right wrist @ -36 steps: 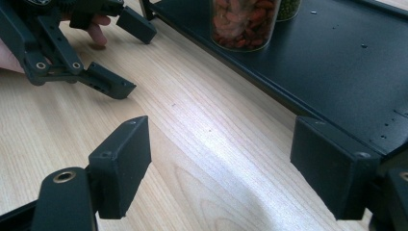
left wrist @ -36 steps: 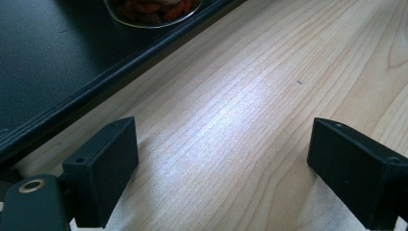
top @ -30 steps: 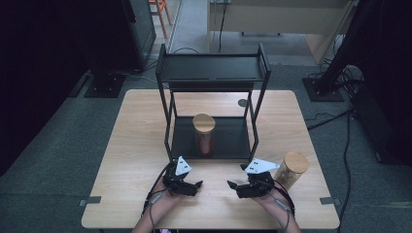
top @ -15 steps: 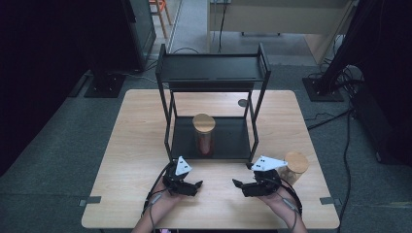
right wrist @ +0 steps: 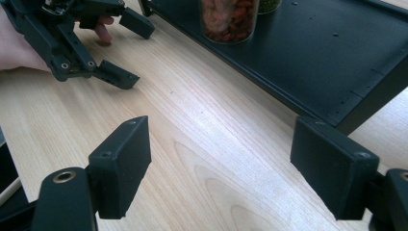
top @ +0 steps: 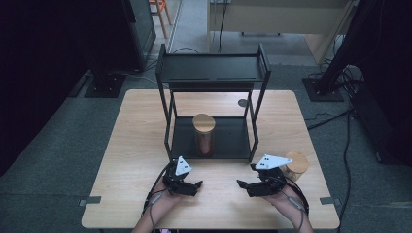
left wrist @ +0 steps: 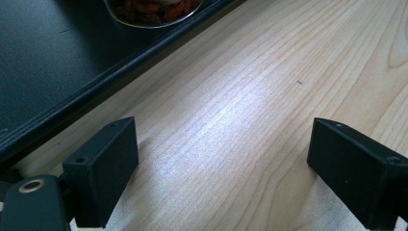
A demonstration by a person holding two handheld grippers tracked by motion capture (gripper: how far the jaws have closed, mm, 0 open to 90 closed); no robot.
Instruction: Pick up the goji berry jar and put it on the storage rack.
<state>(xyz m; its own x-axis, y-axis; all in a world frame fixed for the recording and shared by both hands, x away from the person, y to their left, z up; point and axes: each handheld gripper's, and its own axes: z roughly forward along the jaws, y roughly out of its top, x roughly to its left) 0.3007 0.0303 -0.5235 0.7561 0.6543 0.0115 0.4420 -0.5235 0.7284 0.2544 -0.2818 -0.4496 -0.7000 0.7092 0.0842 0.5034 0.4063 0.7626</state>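
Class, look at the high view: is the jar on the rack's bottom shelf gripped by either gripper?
No: the jar stands alone on the bottom shelf, while the left gripper and right gripper rest open on the table.

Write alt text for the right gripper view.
The right gripper hangs open over a wooden table. Ahead, a jar of reddish bits stands on a black rack's bottom shelf; the left gripper rests open nearby.

Light wood table (top: 136, 145) stood on grey floor (top: 48, 160). Black 2-tier rack (top: 212, 73) sat on the table's far half. 1 wood-lidded jar (top: 204, 133) of red contents stood upright on the rack's bottom tray. Small dark disc (top: 243, 103) lay behind the rack. Cables (top: 335, 116) ran off to the right, black stand base (top: 104, 85) sat far left.
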